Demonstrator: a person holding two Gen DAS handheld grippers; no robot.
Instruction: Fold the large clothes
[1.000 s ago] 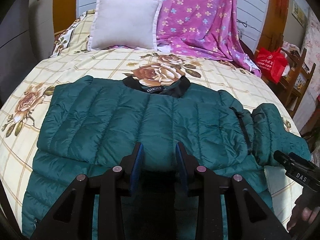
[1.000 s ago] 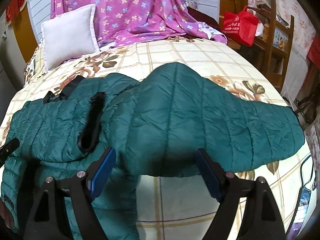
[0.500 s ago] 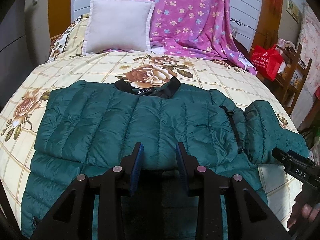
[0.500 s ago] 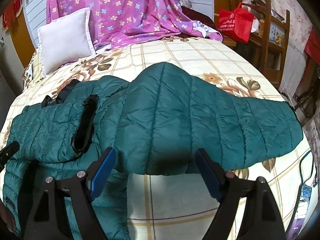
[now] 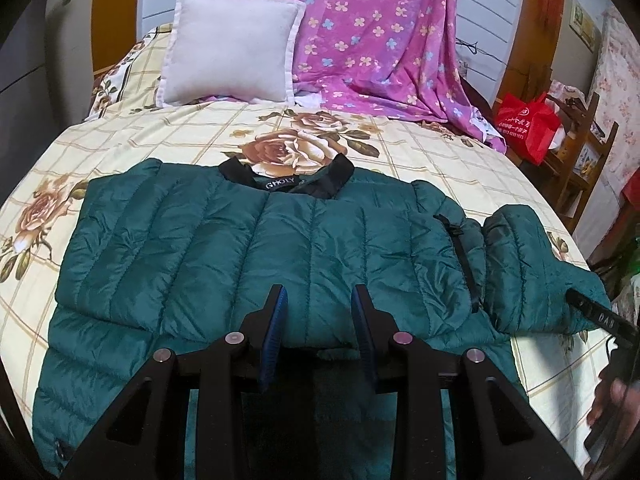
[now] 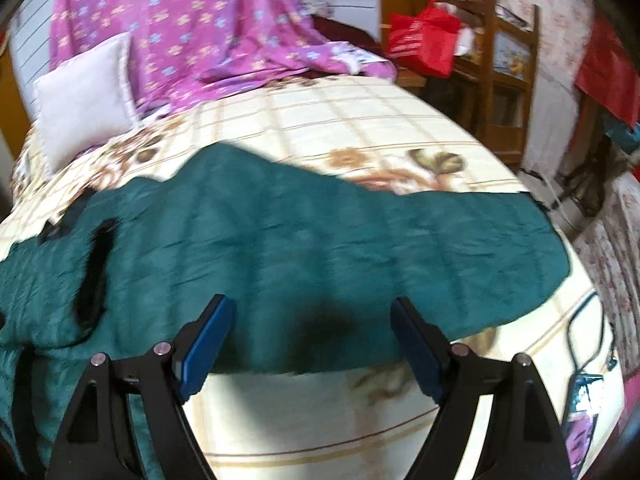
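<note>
Teal puffer jacket [image 5: 256, 264]: lies spread on the floral bedspread [image 5: 192, 136], collar toward the white pillow [image 5: 232, 48]. Left gripper [image 5: 318, 320]: jaws narrow, the folded hem edge between them; grip cannot be told. Right gripper [image 6: 312, 344]: jaws wide, empty, above the outstretched sleeve [image 6: 400, 248].

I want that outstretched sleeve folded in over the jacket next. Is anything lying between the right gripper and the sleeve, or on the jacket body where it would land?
Nothing visible. The right gripper, jaws wide, hangs just above the sleeve with only bedspread below. The jacket body is bare except where the left gripper sits at its near edge.
</note>
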